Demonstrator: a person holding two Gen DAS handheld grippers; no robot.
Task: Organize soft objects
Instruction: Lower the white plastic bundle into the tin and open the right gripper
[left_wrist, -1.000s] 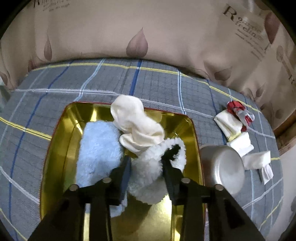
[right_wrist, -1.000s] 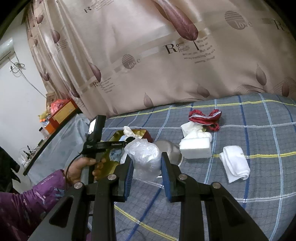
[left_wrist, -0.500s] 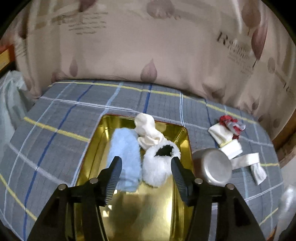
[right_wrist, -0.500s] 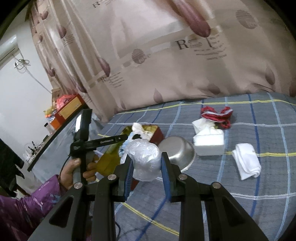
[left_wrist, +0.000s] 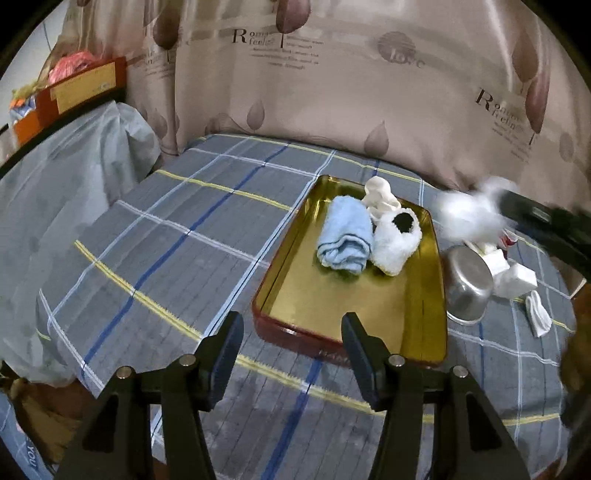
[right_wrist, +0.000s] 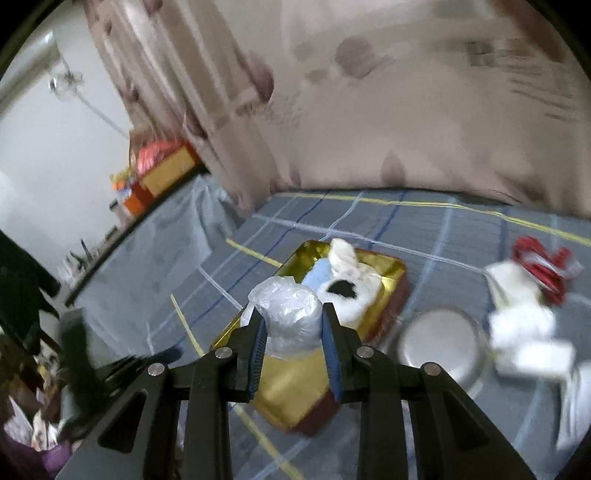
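Observation:
A gold tray (left_wrist: 332, 306) with a red rim lies on the plaid bed. It holds a light blue towel (left_wrist: 346, 236), a fluffy white slipper (left_wrist: 396, 242) and a cream cloth (left_wrist: 380, 197). My left gripper (left_wrist: 291, 349) is open and empty, drawn back in front of the tray's near edge. My right gripper (right_wrist: 293, 334) is shut on a clear plastic bag bundle (right_wrist: 290, 314) and holds it above the tray (right_wrist: 299, 391). In the left wrist view the bundle (left_wrist: 469, 212) shows blurred at the tray's right.
A steel bowl (left_wrist: 467, 282) lies on its side right of the tray. White cloths (left_wrist: 515, 275), a white sock (left_wrist: 537, 314) and a red cloth (right_wrist: 543, 264) lie beyond it. A curtain hangs behind the bed. A covered bench (left_wrist: 62, 177) stands at left.
My left gripper has let go of the white slipper, opened, and pulled back out of the tray. My right gripper has carried the plastic bundle from the bed's right side to above the tray.

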